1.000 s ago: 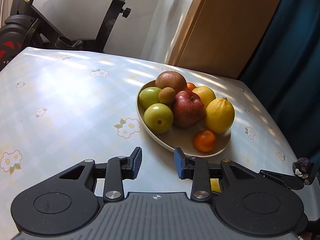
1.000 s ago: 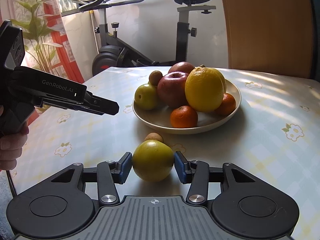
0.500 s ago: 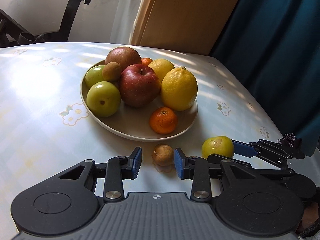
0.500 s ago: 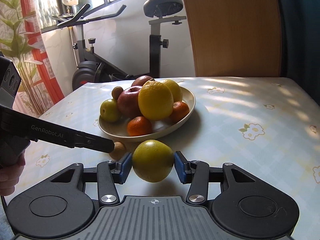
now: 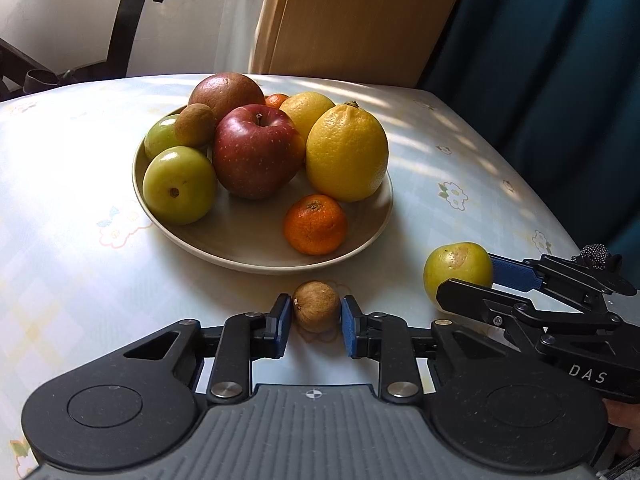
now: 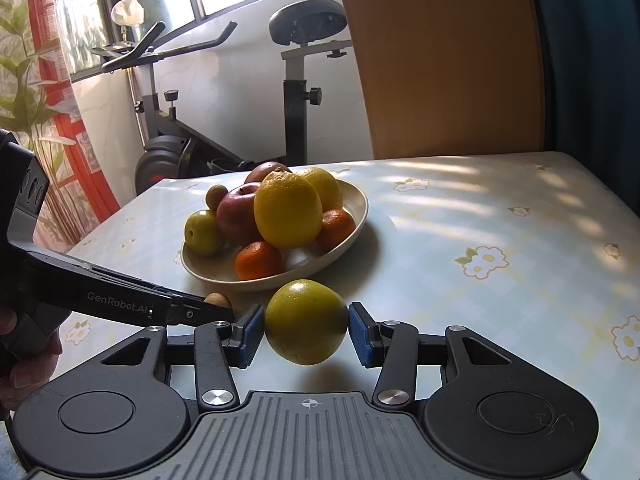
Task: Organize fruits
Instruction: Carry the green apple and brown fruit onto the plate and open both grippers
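A small brown fruit [image 5: 316,306] lies on the tablecloth just in front of the beige bowl [image 5: 256,266]. My left gripper [image 5: 314,322] has its jaws closing on this fruit, and the blue pads [image 5: 282,326] meet its sides. To the right, my right gripper [image 6: 306,330] is shut on a yellow-green round fruit [image 6: 306,322] and holds it a little above the table. The bowl [image 6: 224,280] holds a red apple [image 5: 256,152], a big lemon [image 5: 346,152], green fruits, mandarins and more.
A floral tablecloth [image 6: 500,240] covers the table, whose right edge meets a dark blue curtain [image 5: 560,60]. A wooden chair back [image 6: 440,60] stands behind the table, and an exercise bike [image 6: 296,92] behind that. A hand [image 6: 24,364] holds the left gripper's handle.
My left gripper has moved in on the small brown fruit and its jaws have narrowed onto it. The right gripper has kept its grip on the yellow-green fruit and shifted slightly.
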A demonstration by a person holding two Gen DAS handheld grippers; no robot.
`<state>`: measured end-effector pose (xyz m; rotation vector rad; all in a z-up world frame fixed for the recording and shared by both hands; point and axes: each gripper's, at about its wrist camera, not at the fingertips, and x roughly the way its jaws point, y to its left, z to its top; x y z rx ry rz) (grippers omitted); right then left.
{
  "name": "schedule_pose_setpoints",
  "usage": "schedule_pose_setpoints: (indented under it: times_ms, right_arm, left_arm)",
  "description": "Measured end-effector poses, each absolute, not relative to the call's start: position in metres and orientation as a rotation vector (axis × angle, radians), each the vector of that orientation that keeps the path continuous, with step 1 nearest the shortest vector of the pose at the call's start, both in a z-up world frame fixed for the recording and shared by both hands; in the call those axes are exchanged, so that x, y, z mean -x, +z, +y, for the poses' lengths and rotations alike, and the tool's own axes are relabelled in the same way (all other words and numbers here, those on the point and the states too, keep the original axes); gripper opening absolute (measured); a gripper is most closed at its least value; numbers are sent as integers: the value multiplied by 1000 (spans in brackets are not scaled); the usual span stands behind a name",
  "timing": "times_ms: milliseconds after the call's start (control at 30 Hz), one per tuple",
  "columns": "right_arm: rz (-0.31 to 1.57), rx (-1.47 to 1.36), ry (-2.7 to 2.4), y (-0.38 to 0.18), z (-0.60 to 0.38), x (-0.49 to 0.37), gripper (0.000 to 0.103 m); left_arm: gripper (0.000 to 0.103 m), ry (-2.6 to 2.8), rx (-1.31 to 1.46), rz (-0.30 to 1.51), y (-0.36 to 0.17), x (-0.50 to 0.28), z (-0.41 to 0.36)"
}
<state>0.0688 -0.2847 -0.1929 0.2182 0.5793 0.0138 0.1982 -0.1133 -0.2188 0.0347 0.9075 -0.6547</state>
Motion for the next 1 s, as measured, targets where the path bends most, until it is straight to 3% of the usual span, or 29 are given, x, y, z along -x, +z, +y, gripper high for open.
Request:
schedule_pose_setpoints:
  times_ms: [467, 1000]
  right_arm:
    - [571, -187, 40, -183, -272, -82, 43]
    - [580, -153, 97, -179, -254, -113, 43]
  left_arm:
    - [28, -615, -12, 781, -183, -197, -81]
    - [28, -594, -71, 817, -192, -239, -81]
